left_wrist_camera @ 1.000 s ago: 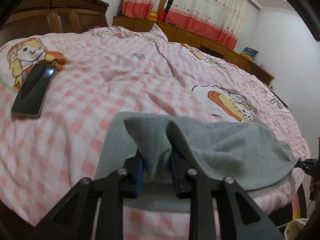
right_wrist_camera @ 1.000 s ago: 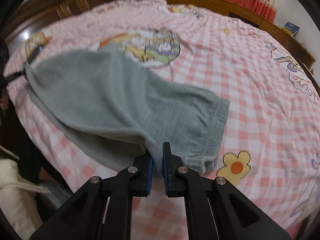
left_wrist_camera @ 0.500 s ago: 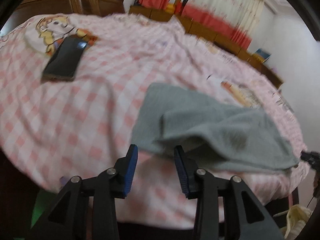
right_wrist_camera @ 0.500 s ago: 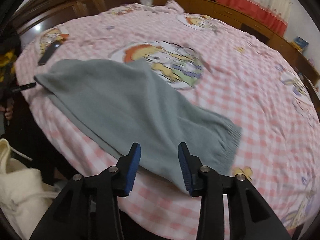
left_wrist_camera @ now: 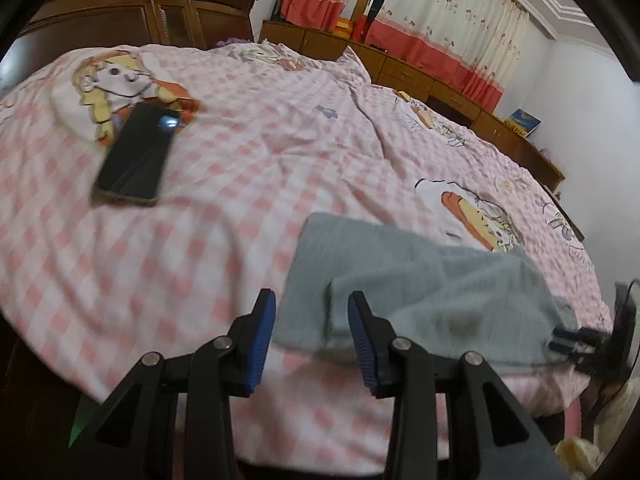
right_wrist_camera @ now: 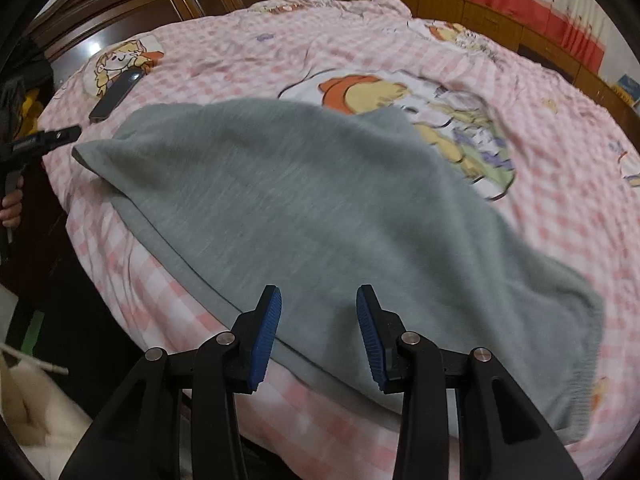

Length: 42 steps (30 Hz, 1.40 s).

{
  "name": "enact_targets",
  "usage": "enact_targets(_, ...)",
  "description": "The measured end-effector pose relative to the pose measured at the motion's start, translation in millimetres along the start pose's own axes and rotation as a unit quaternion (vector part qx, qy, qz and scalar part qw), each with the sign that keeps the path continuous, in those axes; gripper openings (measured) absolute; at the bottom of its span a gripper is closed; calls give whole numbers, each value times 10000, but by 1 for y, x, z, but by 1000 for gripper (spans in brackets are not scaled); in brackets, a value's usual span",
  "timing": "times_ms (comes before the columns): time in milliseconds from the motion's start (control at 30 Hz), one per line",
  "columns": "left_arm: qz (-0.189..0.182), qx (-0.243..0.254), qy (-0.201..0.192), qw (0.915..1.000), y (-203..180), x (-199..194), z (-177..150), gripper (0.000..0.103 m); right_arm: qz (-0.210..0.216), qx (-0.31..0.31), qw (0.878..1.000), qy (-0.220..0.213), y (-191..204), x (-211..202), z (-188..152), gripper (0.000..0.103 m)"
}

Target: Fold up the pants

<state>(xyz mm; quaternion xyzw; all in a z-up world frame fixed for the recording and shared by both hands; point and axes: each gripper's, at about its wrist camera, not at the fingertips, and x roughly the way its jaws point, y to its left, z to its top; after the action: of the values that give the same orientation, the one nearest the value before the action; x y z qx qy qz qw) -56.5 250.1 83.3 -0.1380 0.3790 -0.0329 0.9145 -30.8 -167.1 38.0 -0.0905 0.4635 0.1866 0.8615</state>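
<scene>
The grey pants [right_wrist_camera: 320, 200] lie folded lengthwise on the pink checked bedsheet [right_wrist_camera: 520, 92], near the bed's front edge, with the ribbed waistband at the right. My right gripper [right_wrist_camera: 318, 332] hovers open just above their near edge, with nothing pressed between its blue pads. In the left wrist view the pants [left_wrist_camera: 420, 292] lie ahead and to the right, one layer over another. My left gripper [left_wrist_camera: 312, 336] is open above their left end corner and holds nothing. Each gripper shows in the other's view: the left gripper [right_wrist_camera: 60, 136] beside the pants' far left tip, the right gripper [left_wrist_camera: 580, 344] at the right end.
A black phone [left_wrist_camera: 136, 156] lies on the sheet to the left, beyond the pants. A dark wooden headboard [left_wrist_camera: 120, 12] and low cabinets [left_wrist_camera: 420, 76] ring the bed. A white bag [right_wrist_camera: 32, 408] sits on the floor at the lower left. A person's hand [right_wrist_camera: 12, 208] grips the left tool.
Both grippers let go of the grey fabric and opened. They drew back from the pants, which now lie flat on the bed.
</scene>
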Motion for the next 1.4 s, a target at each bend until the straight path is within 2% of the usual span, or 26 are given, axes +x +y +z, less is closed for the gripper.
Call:
enact_targets(167,-74,-175,252,9995,-6,36,10,39,-55,9,9997,252,10,17,-11,40)
enact_targets(300,-263,-116,416,9987,-14,51,6,39,-123,-146,9996,207,16,20,-19,45)
enact_targets(467,-188,-52,640,9978,-22,67,-1,40,-85,-24,9999,140,15,25,-21,50)
enact_targets(567,-142,-110,798,9966,-22,76,-7,45,-59,27,10000,51,15,25,-24,52)
enact_targets(800,25,190,754,9970,-44,82,-15,51,182,298,9994,-18,8,22,-23,56)
enact_targets(900,101,351,694,9969,-54,83,-16,51,424,422,9982,102,1,14,-11,55)
enact_targets(1133,-159,199,583,9980,-57,84,-14,51,369,521,9970,-435,-42,-13,42,55)
enact_targets(1333,-120,-2,647,9978,-54,87,-9,50,267,1089,9928,-425,-95,11,94,55)
enact_targets(1400,116,52,582,9982,-55,84,-8,50,236,1175,9922,-331,-102,23,105,56)
